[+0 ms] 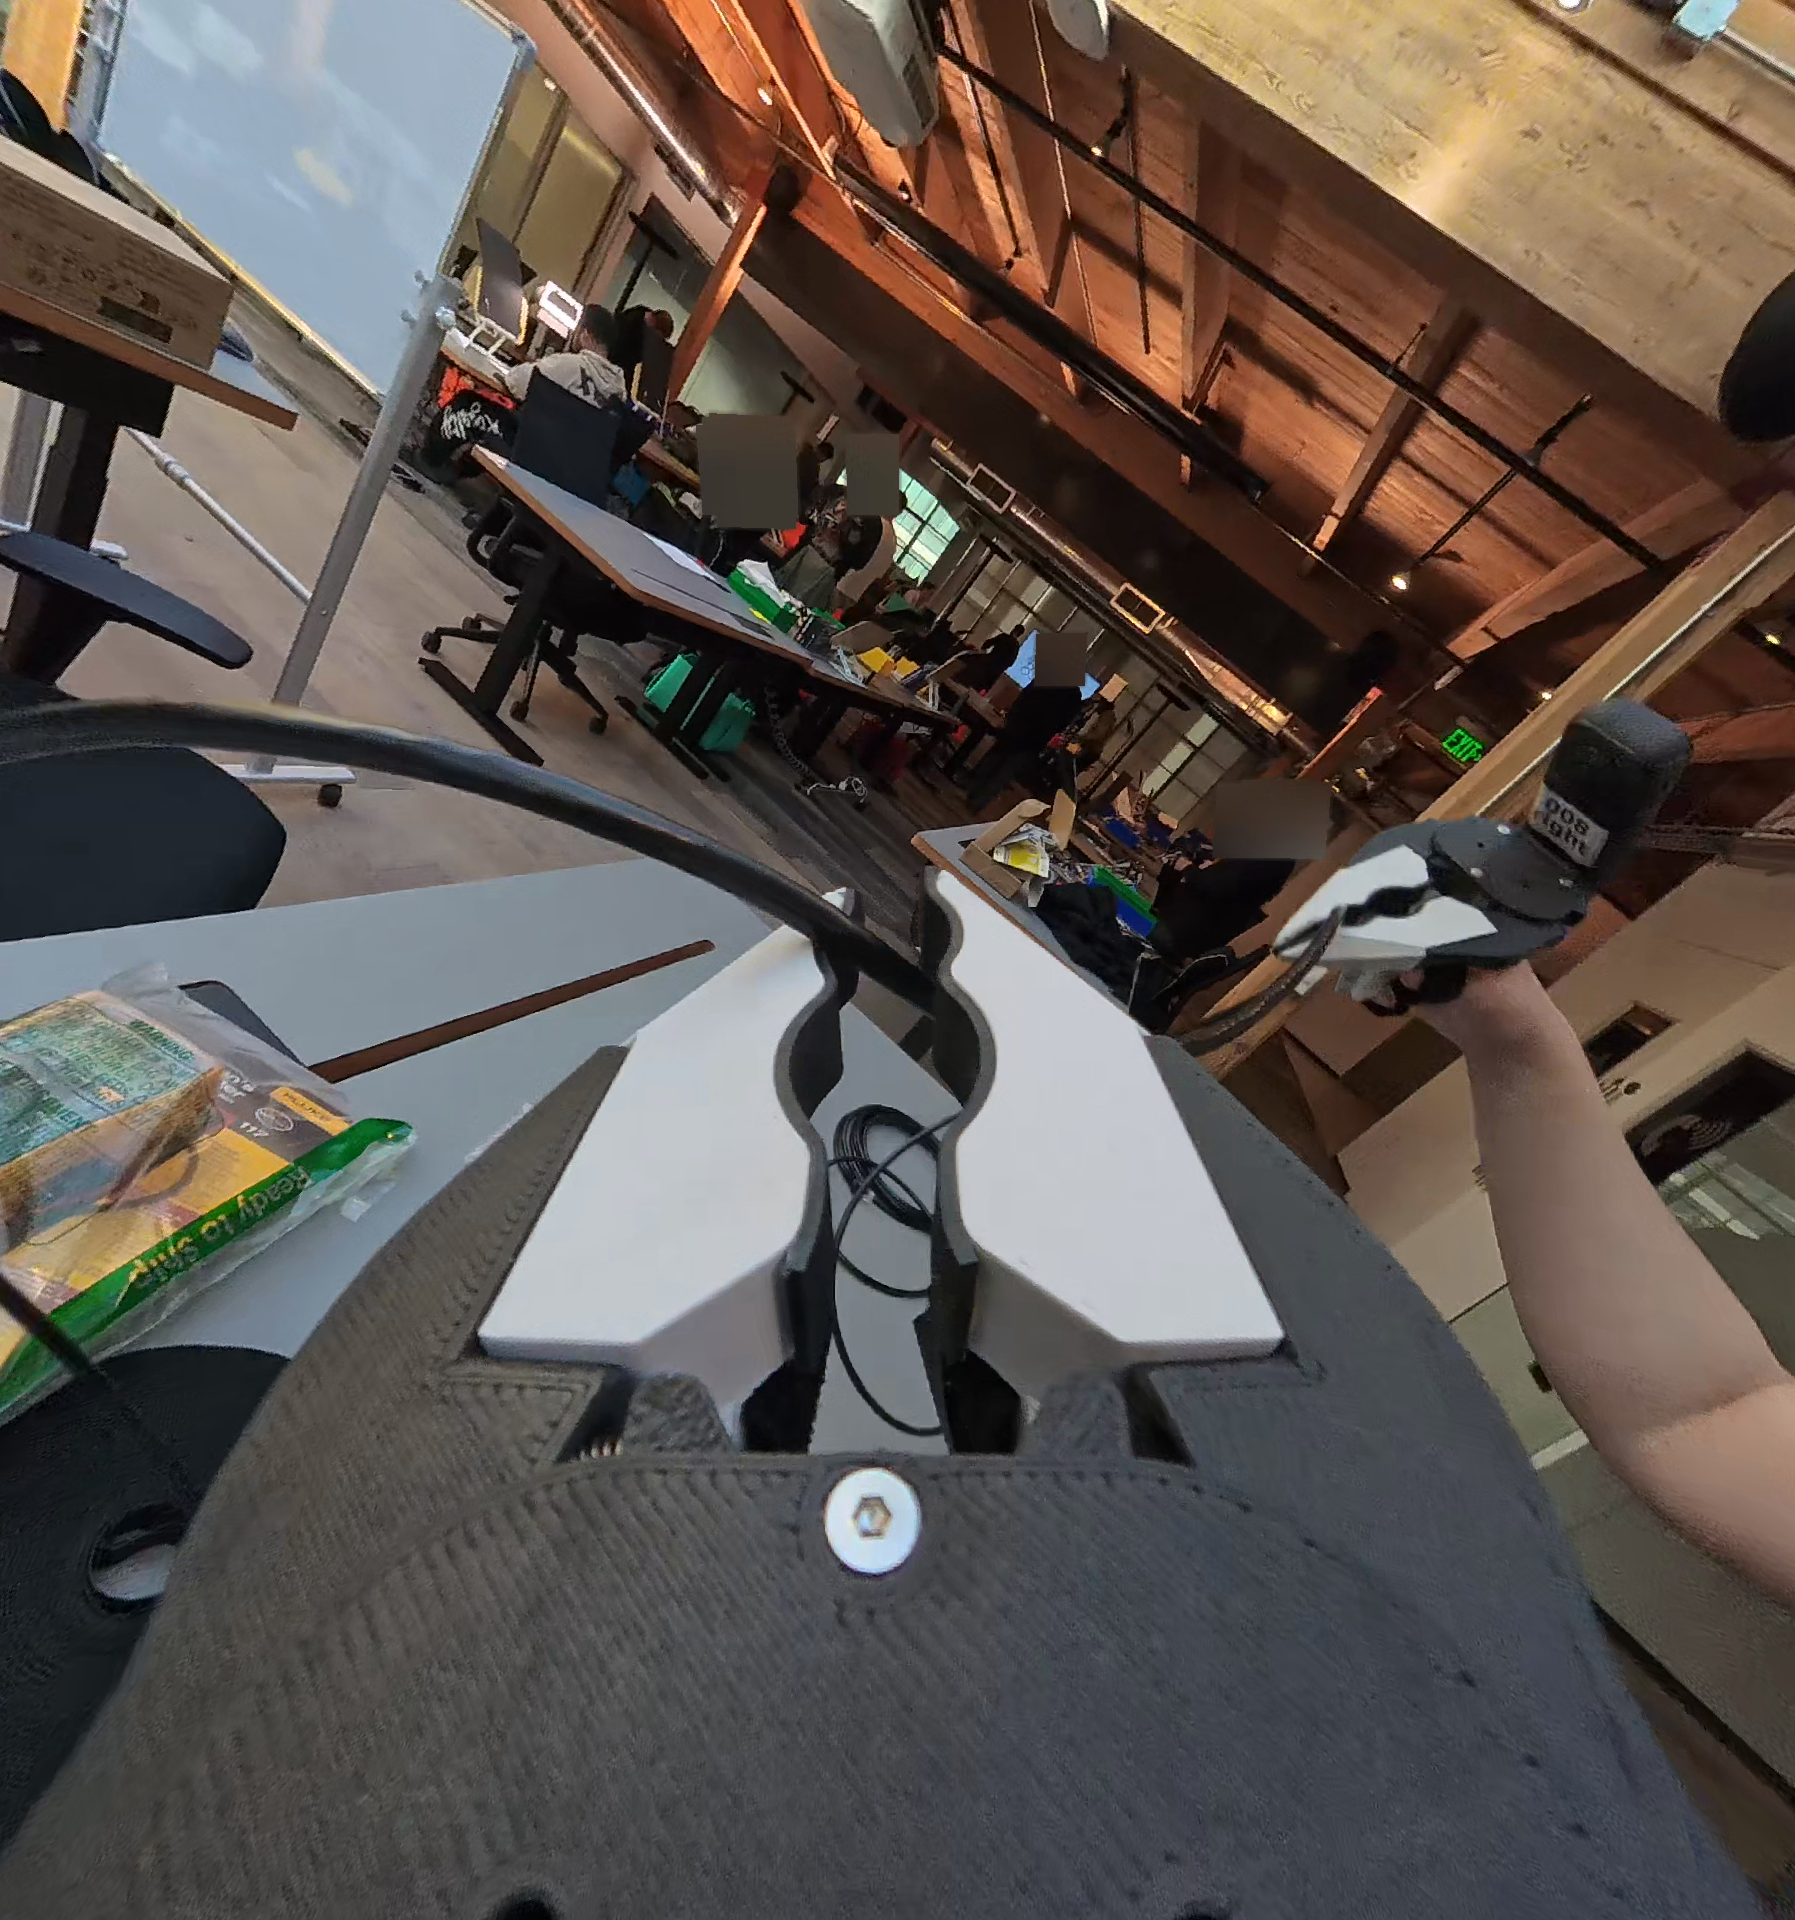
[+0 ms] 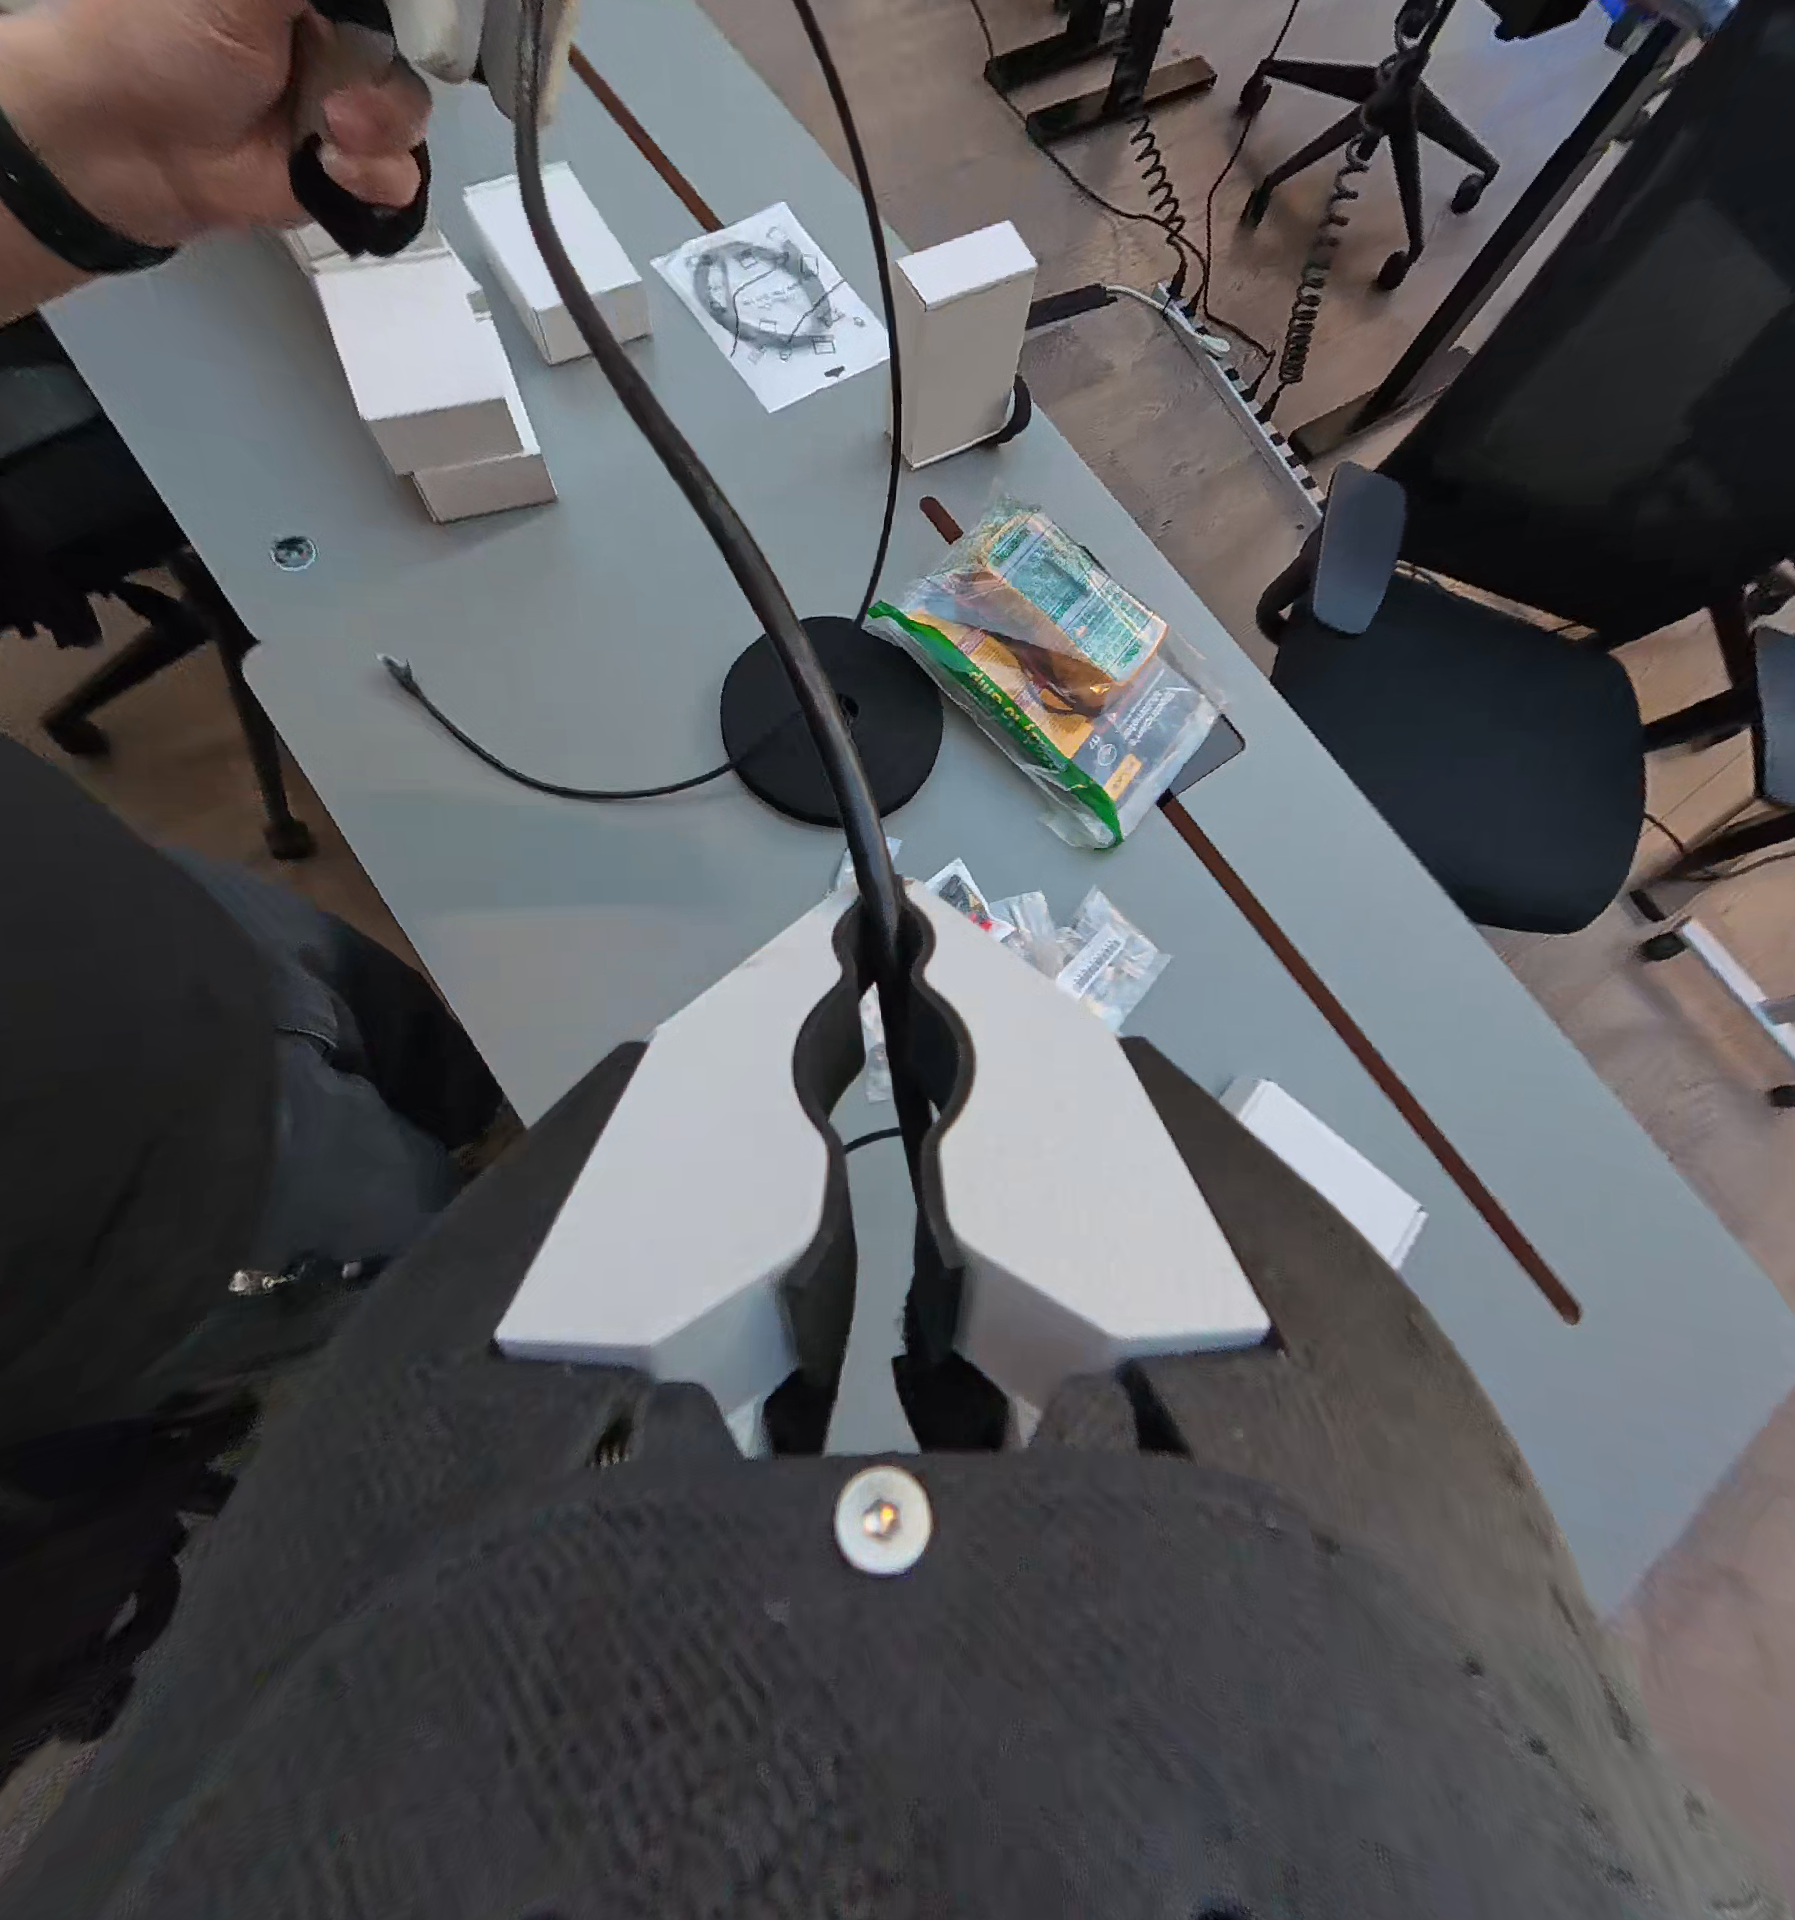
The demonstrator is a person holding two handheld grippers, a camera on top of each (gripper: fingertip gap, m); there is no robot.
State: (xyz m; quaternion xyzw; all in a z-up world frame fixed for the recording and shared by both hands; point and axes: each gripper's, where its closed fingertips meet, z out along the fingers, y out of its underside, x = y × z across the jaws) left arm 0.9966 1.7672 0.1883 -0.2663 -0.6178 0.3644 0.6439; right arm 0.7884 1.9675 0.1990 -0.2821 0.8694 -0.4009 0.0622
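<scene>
Two grippers share one thick black cable [image 2: 664, 416]. The right gripper [image 2: 885, 935] has its two white fingers [image 2: 727, 1122] nearly closed on the cable, which runs through the notch at their tips and up to the far left, where a hand [image 2: 176, 114] holds the left gripper at the frame's top edge. In the left wrist view, the left gripper [image 1: 885, 925] has the same cable crossing its tips, pinched between fingers that leave only a narrow gap. The right gripper [image 1: 1392, 914] shows to the right, held aloft. Below on the grey table [image 2: 581, 582] lie one round black disc [image 2: 768, 769], one green-edged plastic packet [image 2: 1059, 675], one printed sheet [image 2: 768, 301], four white boxes clustered at the far end [image 2: 425, 364], and a fifth white box [image 2: 1319, 1164] near the right edge.
</scene>
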